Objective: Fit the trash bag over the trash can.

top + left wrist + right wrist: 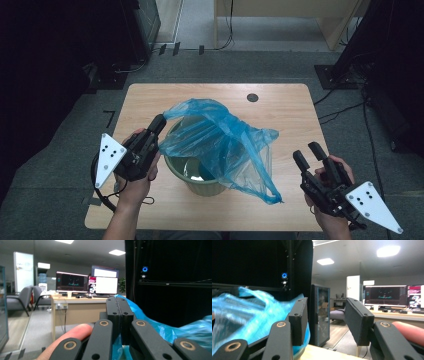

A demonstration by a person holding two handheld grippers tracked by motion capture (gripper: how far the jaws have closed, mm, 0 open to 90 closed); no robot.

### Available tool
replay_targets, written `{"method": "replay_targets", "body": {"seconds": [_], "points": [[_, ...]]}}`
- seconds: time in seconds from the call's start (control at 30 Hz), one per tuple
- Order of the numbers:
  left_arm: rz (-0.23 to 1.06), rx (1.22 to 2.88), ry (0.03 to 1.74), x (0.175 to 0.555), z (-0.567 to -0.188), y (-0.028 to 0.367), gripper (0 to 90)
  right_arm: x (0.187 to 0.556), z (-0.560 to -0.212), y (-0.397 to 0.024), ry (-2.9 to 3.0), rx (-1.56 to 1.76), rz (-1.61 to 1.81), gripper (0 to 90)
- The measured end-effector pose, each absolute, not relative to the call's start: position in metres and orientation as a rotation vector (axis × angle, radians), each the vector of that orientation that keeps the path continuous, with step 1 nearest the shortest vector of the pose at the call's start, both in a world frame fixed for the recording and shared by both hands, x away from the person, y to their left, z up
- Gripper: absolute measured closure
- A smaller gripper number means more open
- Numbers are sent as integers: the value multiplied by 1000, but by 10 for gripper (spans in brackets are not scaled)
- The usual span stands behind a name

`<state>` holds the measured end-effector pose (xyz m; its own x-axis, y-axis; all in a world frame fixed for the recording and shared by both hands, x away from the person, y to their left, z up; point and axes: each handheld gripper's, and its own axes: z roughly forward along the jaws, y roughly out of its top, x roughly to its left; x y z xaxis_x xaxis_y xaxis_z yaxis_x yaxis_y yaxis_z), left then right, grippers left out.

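Two hand-held grippers work a blue bin liner at a wooden table (150,95). Right gripper (310,152), nearest the camera at five o'clock of the table, stands with its jaws parted and nothing between them, well apart from the bag. Left gripper (159,121), at nine o'clock of the green bin (200,185), is clamped tight on the near-left edge of the blue plastic bag (225,145) and holds it raised; in the left gripper view the film (160,327) emerges from between the closed jaws. Judging by the frames, the lining job is roughly half done: the bag's mouth billows over the bin's far rim, while its right side trails loose onto the tabletop toward four o'clock, yet to be pulled around the rim.
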<state>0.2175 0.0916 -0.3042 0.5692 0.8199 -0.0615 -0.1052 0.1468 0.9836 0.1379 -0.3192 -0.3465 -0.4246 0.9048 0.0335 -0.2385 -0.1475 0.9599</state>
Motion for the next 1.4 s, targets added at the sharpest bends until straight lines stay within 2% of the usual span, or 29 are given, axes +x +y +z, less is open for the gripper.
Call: {"method": "replay_targets", "body": {"seconds": [0.17, 0.4, 0.67, 0.83, 0.9, 1.03, 1.13, 1.23, 1.3, 1.4], "points": [[757, 1264, 674, 213, -304, 83, 900, 135, -321, -306, 1225, 769, 1723, 539], [750, 1254, 640, 207, -300, 80, 900, 147, -295, -263, 1319, 645, 1759, 466], [751, 1242, 613, 201, -296, 83, 900, 171, -303, -227, 1475, 665, 1731, 341], [737, 1221, 609, 200, -294, 87, 900, 182, -317, -218, 1547, 720, 1641, 315], [729, 1217, 604, 199, -294, 88, 900, 187, -324, -217, 1572, 752, 1590, 351], [722, 1212, 599, 200, -294, 87, 900, 195, -334, -212, 1620, 800, 1493, 521], [722, 1210, 598, 200, -295, 87, 900, 202, -339, -210, 1633, 852, 1440, 741], [720, 1209, 612, 202, -297, 88, 898, 206, -339, -212, 1628, 900, 1468, 900], [712, 1199, 635, 205, -299, 90, 884, 208, -339, -213, 1619, 907, 1485, 900], [707, 1186, 659, 208, -303, 95, 770, 206, -338, -213, 1602, 909, 1513, 900]]}}
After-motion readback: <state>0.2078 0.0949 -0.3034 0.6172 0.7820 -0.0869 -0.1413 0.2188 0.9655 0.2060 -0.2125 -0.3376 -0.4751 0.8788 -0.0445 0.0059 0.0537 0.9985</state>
